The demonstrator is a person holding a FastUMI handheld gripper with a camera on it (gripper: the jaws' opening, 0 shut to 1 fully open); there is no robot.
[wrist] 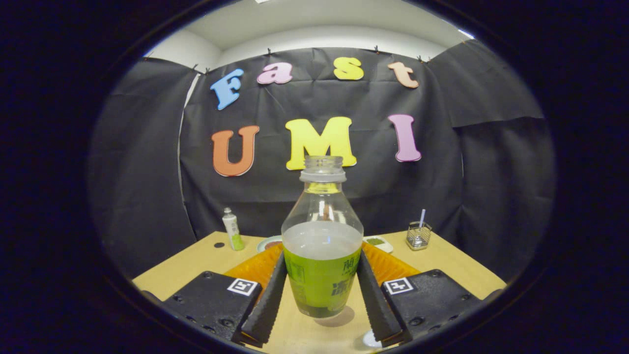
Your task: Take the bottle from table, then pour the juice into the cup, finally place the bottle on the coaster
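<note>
A clear uncapped bottle [322, 275] with a green label, about half full of liquid, stands upright between my fingers. My gripper [322, 259] is shut on it, one fingertip pressing each side at label height. The bottle's base hangs just over the wooden table [206, 255], with a shadow under it slightly to the right. Behind the bottle and the fingers lies an orange ribbed mat [251, 268]. A small white round thing [371, 339] peeks out under the right finger; I cannot tell what it is.
At the back of the table stand a small white-and-green bottle [232, 228] on the left and a wire basket [418, 236] with a straw on the right. Two small dishes [378, 242] lie just beyond the orange mat. Black cloth walls close off the back.
</note>
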